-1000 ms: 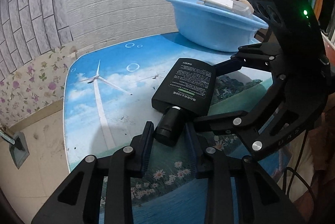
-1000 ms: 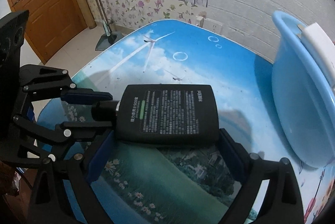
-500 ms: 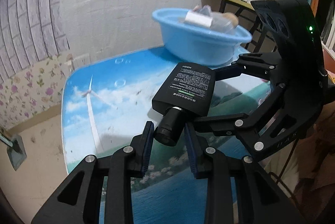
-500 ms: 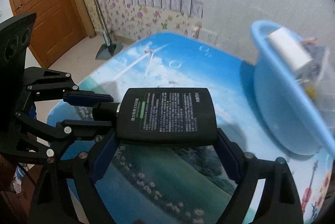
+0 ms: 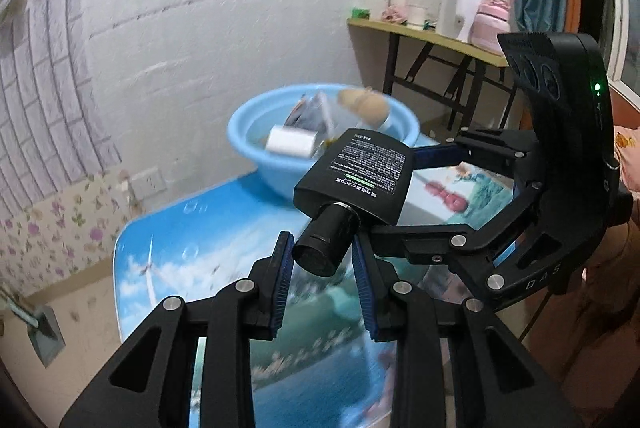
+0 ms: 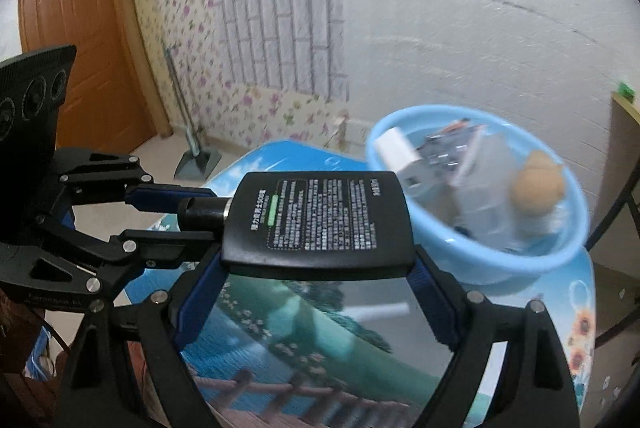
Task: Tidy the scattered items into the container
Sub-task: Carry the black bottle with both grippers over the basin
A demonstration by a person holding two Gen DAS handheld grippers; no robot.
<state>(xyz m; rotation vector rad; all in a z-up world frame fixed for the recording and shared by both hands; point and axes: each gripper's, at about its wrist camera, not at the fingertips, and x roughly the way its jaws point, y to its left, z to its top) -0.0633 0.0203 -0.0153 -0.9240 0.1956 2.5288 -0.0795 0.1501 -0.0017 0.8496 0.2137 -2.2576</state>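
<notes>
A flat black bottle (image 5: 360,172) with white print and a black cap (image 5: 326,240) hangs in the air above the table, carried by both grippers. My left gripper (image 5: 322,248) is shut on the cap. My right gripper (image 6: 316,268) grips the wide body (image 6: 320,216) from both sides, its blue pads pressed on the edges. Just beyond the bottle stands the light blue basin (image 6: 520,264), also seen in the left wrist view (image 5: 256,152). It holds a white box (image 6: 396,152), some packets and a tan round-topped thing (image 6: 536,184).
The table (image 5: 180,248) carries a printed landscape cloth and ends close behind the basin, near the white wall. A side table (image 5: 424,36) with a kettle and a pink bottle stands to the right. A dustpan (image 6: 198,160) and a wooden door (image 6: 80,48) are at the left.
Both grippers have risen with the bottle, lifting it off the table and towards the basin. The basin's inside has come into view. Neither grip has altered.
</notes>
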